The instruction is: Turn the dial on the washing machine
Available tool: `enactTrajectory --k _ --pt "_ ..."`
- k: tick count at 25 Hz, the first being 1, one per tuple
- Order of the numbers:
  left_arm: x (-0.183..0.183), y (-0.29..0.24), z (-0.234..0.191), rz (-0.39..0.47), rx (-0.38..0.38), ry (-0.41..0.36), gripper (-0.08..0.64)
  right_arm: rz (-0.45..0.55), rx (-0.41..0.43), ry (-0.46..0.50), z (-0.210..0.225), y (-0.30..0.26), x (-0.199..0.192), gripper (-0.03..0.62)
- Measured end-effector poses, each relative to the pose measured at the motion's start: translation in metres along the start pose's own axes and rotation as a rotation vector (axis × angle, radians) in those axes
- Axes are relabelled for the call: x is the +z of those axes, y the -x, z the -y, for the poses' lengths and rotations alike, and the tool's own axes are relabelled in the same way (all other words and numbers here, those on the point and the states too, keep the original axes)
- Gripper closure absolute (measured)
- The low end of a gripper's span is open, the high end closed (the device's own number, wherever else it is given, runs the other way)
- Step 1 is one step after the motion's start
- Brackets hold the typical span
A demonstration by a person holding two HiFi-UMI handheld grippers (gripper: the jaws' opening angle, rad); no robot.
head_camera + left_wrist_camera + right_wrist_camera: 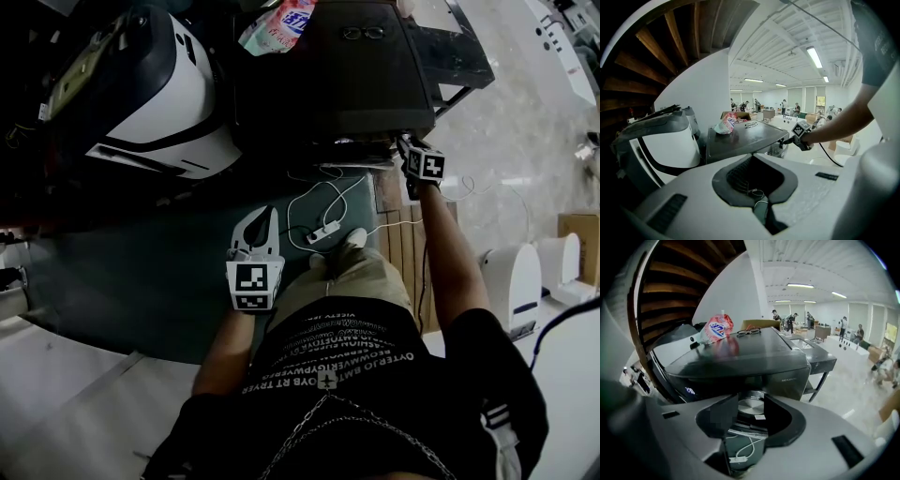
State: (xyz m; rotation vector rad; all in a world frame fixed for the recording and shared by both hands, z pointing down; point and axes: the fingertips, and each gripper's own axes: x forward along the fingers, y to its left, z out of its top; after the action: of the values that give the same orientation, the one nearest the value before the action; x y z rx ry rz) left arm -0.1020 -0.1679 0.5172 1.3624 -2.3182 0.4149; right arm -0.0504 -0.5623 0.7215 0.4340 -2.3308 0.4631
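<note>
The dark washing machine (328, 84) stands ahead of me, and its round silver dial (751, 408) sits on the front panel. My right gripper (405, 142) reaches to that front edge. In the right gripper view its two dark pads (717, 414) lie against both sides of the dial, so the right gripper (751, 401) is shut on it. My left gripper (262, 214) hangs low over the floor, well short of the machine. Its tips (753, 154) meet with nothing between them. The left gripper view also shows the right gripper (790, 139) at the machine's front corner.
A pink detergent bag (712, 329) and a pair of glasses (749, 332) lie on the machine's lid. A white and black appliance (150, 94) stands to the left. A white power strip with cable (323, 232) lies on the floor. A metal table (459, 56) is at the right.
</note>
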Motion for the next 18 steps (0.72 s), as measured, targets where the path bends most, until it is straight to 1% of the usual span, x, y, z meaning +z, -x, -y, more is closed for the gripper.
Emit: enactTrajectory --k 5,7,9,11,12,13,14,15,16,18 --pt "0.015 -0.008 0.002 0.004 0.008 -0.001 0.555 0.022 0.153 -0.211 0.003 0.000 -0.002 0.419" --pt "0.022 -0.012 0.002 0.007 0.015 -0.002 0.555 0.025 0.192 -0.255 0.004 0.000 0.000 0.415" --pt "0.030 -0.016 0.002 0.006 0.021 -0.006 0.555 0.024 0.206 -0.263 0.004 0.000 0.000 0.414" --pt "0.040 -0.020 0.002 0.011 0.027 -0.007 0.555 0.045 0.183 -0.247 0.007 0.004 0.004 0.422" --pt "0.046 -0.023 0.001 0.016 0.030 -0.007 0.555 0.076 0.160 -0.230 0.008 0.011 0.010 0.427" --pt "0.051 -0.026 -0.001 0.020 0.034 -0.008 0.555 0.121 0.137 -0.208 0.007 0.022 0.019 0.456" --pt "0.056 -0.028 -0.002 0.024 0.040 -0.011 0.555 0.171 0.120 -0.182 0.004 0.036 0.028 0.525" --pt "0.061 -0.029 -0.004 0.030 0.046 -0.014 0.555 0.217 0.113 -0.147 -0.003 0.053 0.036 0.576" --pt "0.067 -0.030 -0.006 0.040 0.053 -0.020 0.555 0.256 0.121 -0.107 -0.013 0.070 0.043 0.594" --pt "0.078 -0.031 -0.011 0.066 0.068 -0.030 0.555 0.318 0.149 0.002 -0.041 0.104 0.055 0.595"
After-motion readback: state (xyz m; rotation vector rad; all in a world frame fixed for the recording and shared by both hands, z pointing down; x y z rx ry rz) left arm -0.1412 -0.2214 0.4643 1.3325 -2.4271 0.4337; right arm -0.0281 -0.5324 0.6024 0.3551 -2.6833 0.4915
